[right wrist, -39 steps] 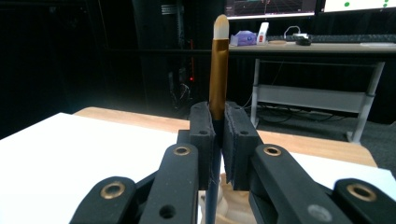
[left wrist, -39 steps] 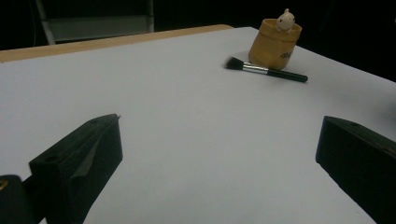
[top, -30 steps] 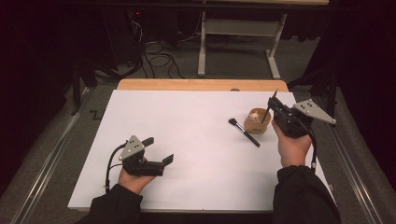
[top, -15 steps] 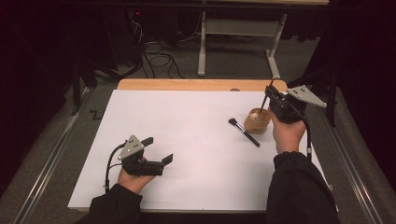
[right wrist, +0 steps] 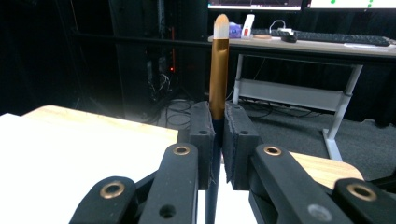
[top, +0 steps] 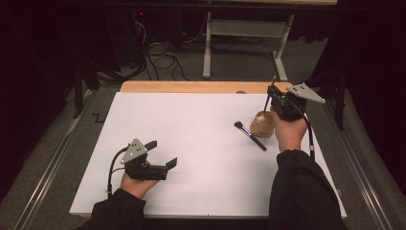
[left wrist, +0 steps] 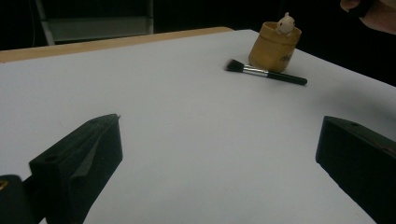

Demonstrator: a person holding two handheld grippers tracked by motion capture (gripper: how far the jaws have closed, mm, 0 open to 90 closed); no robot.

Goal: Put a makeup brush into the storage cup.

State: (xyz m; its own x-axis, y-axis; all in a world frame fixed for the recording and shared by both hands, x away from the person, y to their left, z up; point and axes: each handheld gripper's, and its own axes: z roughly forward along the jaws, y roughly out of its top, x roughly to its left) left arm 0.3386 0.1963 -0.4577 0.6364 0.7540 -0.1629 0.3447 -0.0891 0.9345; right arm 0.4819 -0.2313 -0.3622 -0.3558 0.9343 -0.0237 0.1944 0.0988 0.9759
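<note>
Holding: right tool is clamped on slim brush, upright.
Left tool: wide open, empty.
Next: lower it into cup at 5 o'clock.

slim brush upright between clamped jaws

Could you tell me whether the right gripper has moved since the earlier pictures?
Yes. The right gripper, shut on a slim brush, has shifted away from the holder cup toward the table's wooden edge.
</note>
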